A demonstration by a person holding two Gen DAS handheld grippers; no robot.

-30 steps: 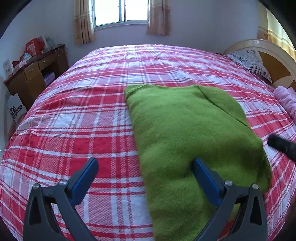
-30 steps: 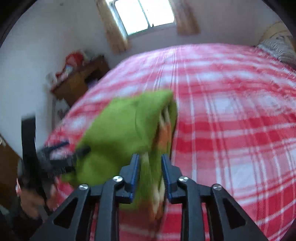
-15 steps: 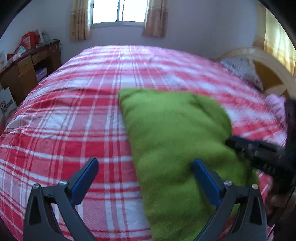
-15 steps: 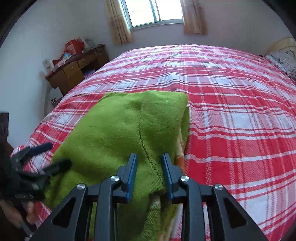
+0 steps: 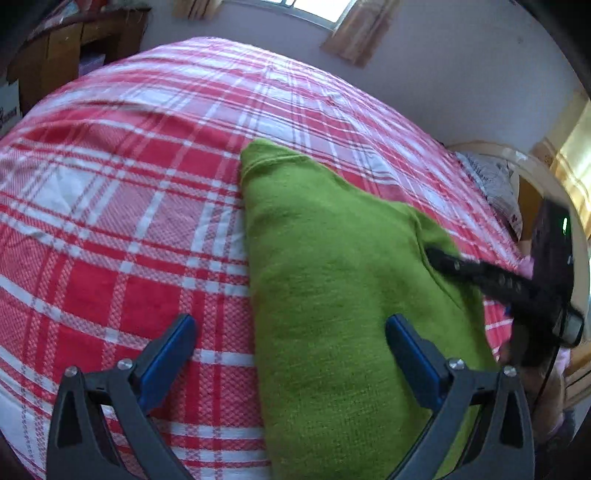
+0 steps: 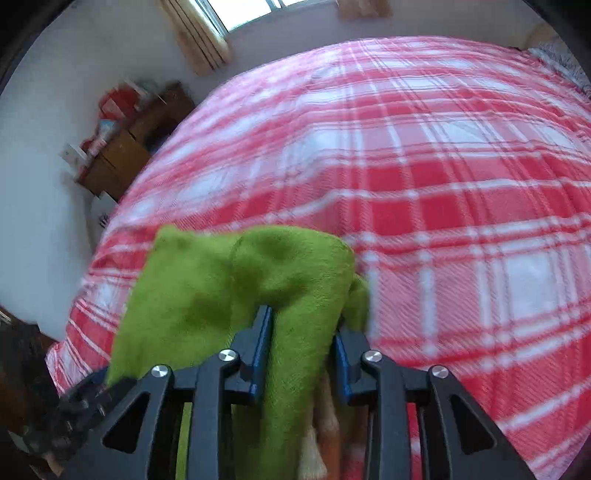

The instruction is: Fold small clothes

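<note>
A green knitted garment (image 5: 332, 280) lies folded on the red-and-white plaid bed (image 5: 122, 206). My left gripper (image 5: 291, 339) is open and empty just above the garment's near left edge. My right gripper (image 6: 303, 332) is shut on the garment's right edge (image 6: 299, 314) and lifts it off the bed, so the cloth bunches up in front of it. The right gripper also shows in the left wrist view (image 5: 491, 277), at the garment's right side. An orange and cream lining shows under the green cloth in the right wrist view (image 6: 325, 435).
A wooden desk (image 6: 122, 147) with boxes stands left of the bed by the wall. A curved wooden headboard (image 5: 535, 177) and a patterned pillow (image 5: 495, 184) are at the right. A curtained window (image 6: 221, 22) is at the far wall.
My right gripper has raised the garment's right edge and the cloth has bunched up. My left gripper has tilted and moved closer to the bed, still open.
</note>
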